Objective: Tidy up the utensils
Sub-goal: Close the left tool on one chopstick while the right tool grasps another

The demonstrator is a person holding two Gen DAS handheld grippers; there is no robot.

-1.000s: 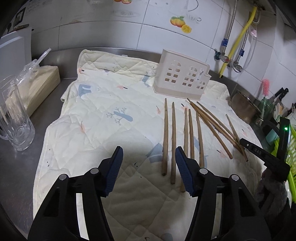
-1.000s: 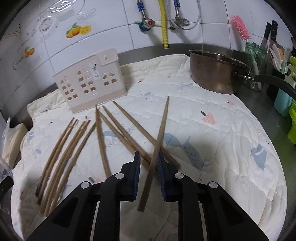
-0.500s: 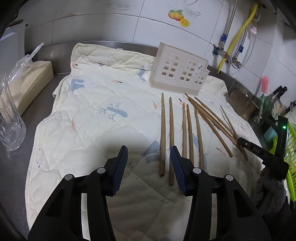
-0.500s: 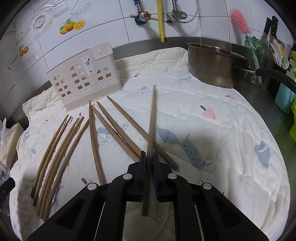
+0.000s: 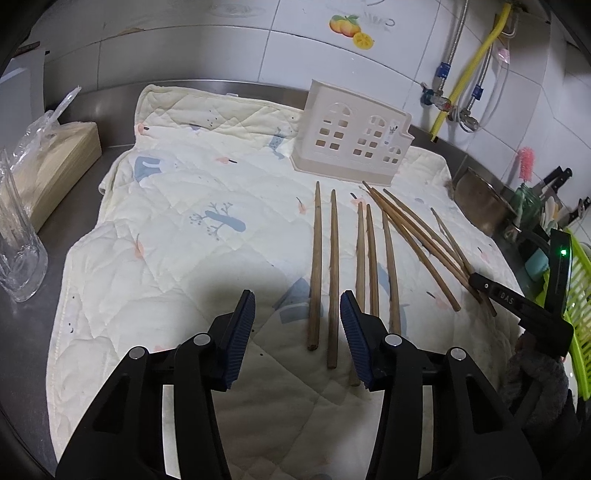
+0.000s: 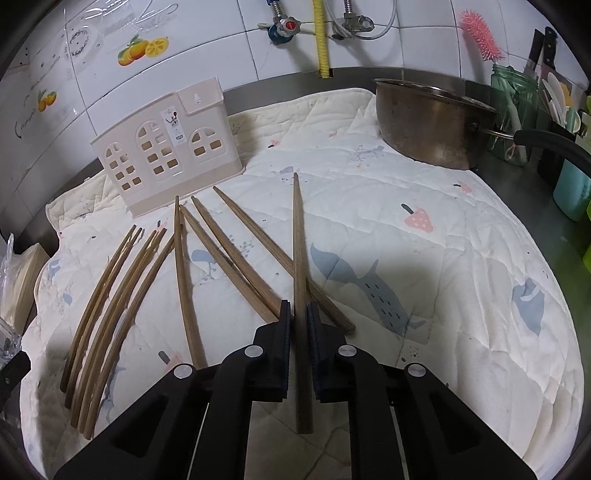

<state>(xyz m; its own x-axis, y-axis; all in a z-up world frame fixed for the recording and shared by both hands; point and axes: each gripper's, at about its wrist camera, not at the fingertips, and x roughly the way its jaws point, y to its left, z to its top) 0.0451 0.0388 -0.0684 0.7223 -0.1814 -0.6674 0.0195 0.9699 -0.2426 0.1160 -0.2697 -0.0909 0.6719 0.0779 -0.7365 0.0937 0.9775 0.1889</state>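
Note:
Several brown wooden chopsticks (image 5: 334, 269) lie on a quilted cream mat (image 5: 177, 206), also in the right wrist view (image 6: 184, 273). A beige house-shaped utensil holder (image 5: 351, 136) stands at the mat's far edge, also in the right wrist view (image 6: 166, 147). My right gripper (image 6: 300, 314) is shut on one chopstick (image 6: 298, 236), held pointing forward above the mat. My left gripper (image 5: 297, 306) is open and empty, just left of the near ends of the two leftmost chopsticks. The right gripper's finger shows at the right of the left wrist view (image 5: 502, 295).
A steel pot (image 6: 428, 122) sits on the mat's far right corner. A jar with utensils (image 6: 517, 107), a pink brush (image 6: 480, 33) and a green rack (image 5: 580, 295) stand at the right. A glass (image 5: 18, 254) and a bagged tan block (image 5: 55, 162) are at the left.
My right gripper closed on the chopstick, which turned straight and rose off the mat. My left gripper narrowed, then widened a little, and shifted slightly forward.

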